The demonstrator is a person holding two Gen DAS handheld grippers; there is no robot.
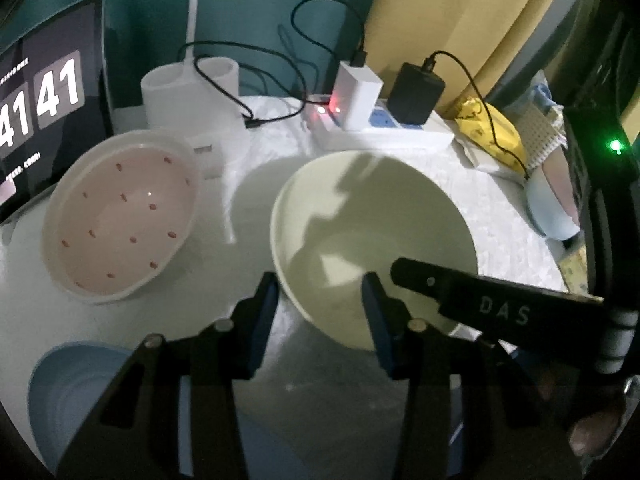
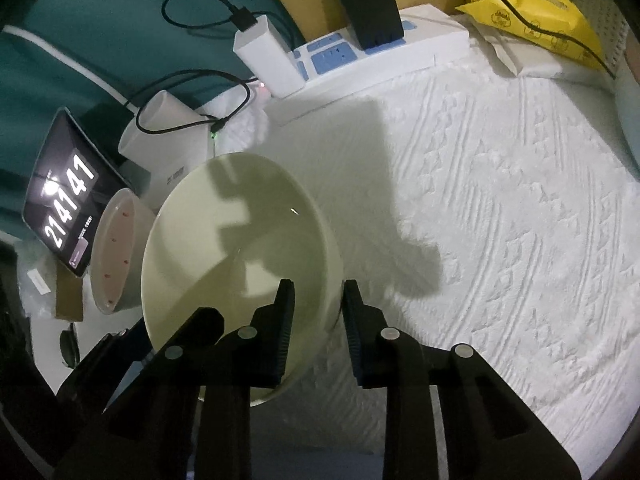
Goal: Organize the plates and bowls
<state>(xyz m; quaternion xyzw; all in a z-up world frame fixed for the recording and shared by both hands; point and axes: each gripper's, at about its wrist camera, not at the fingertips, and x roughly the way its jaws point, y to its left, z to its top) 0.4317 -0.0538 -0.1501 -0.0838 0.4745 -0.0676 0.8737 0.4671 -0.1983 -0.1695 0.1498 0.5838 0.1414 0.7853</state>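
While your right gripper (image 2: 316, 300) holds its fingers (image 2: 286, 320) apart astride the near wall of the pale green bowl (image 2: 240, 248), your left gripper (image 1: 320, 292) likewise straddles its rim, fingers apart, the bowl mouth-up on the white tabletop (image 2: 500, 200) beside the pink dotted bowl (image 1: 120, 216).

pale green bowl (image 1: 372, 236), red-spotted pink bowl (image 1: 120, 216)
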